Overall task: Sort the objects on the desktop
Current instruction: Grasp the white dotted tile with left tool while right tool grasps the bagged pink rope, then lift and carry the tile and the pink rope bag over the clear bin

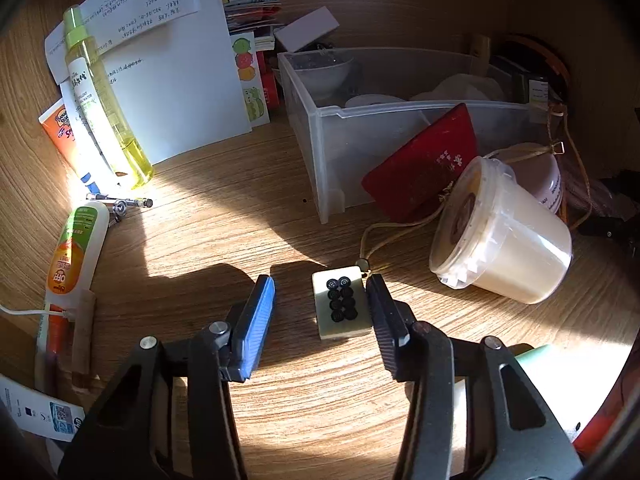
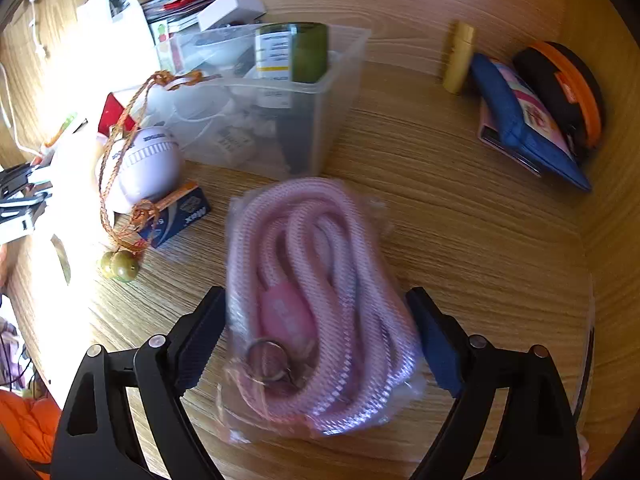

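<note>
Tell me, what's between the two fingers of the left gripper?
In the left wrist view, a cream mahjong-style tile with black circles lies on the wooden desk between the left gripper fingers, close to one.

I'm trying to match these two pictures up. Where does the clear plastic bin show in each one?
Left wrist view: the clear plastic bin sits upper centre to right, beyond the open left tool.
Right wrist view: the bin sits upper centre-left, beyond the bagged pink cord.
Shared landmark: the white box just behind the bin in both.
</note>
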Available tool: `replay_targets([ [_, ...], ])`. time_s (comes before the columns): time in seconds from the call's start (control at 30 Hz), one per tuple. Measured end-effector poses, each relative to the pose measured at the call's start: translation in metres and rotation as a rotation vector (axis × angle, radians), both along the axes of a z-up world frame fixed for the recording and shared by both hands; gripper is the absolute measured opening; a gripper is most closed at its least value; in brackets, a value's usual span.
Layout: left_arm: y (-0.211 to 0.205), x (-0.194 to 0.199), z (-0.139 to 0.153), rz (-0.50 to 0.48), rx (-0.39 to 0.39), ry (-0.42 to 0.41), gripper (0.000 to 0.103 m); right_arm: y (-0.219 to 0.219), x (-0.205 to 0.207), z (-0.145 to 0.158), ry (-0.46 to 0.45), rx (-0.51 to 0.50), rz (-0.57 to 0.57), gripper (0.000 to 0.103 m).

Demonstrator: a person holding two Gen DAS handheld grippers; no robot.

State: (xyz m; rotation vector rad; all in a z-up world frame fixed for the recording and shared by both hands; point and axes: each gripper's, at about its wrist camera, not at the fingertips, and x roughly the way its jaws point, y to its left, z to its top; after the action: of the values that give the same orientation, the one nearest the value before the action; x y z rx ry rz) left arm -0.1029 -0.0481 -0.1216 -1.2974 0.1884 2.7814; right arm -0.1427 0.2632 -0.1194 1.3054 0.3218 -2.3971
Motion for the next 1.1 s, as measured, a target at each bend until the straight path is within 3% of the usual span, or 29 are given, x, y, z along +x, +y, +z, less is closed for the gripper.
replay_targets([
  [0.07,-0.003,-0.001,-0.002,0.003,0.014,0.007,0.045,-0.003,-0.002,-0.001,-0.002,-0.001,0.006,0.092],
  [0.27,-0.006,0.001,-0.002,-0.007,0.046,0.003,0.024,-0.004,-0.003,-0.002,0.024,-0.009,0.011,0.091],
  [0.33,-0.006,0.002,-0.002,-0.007,0.046,0.005,0.024,-0.004,-0.002,-0.001,0.035,-0.008,0.016,0.089],
  [0.47,-0.007,0.002,-0.001,0.004,0.045,0.011,0.024,-0.006,0.001,0.002,0.063,-0.005,0.038,0.071],
  [0.57,-0.01,0.004,0.001,0.016,0.056,0.022,0.024,-0.01,0.004,0.002,0.092,0.013,0.045,0.065],
  [0.8,-0.015,0.01,0.007,0.032,0.07,0.05,0.024,-0.02,0.023,0.004,0.129,0.034,0.054,0.061],
  [1.1,-0.021,0.012,0.012,0.049,0.096,0.07,0.024,-0.002,0.034,0.019,0.148,-0.078,-0.003,0.058],
])
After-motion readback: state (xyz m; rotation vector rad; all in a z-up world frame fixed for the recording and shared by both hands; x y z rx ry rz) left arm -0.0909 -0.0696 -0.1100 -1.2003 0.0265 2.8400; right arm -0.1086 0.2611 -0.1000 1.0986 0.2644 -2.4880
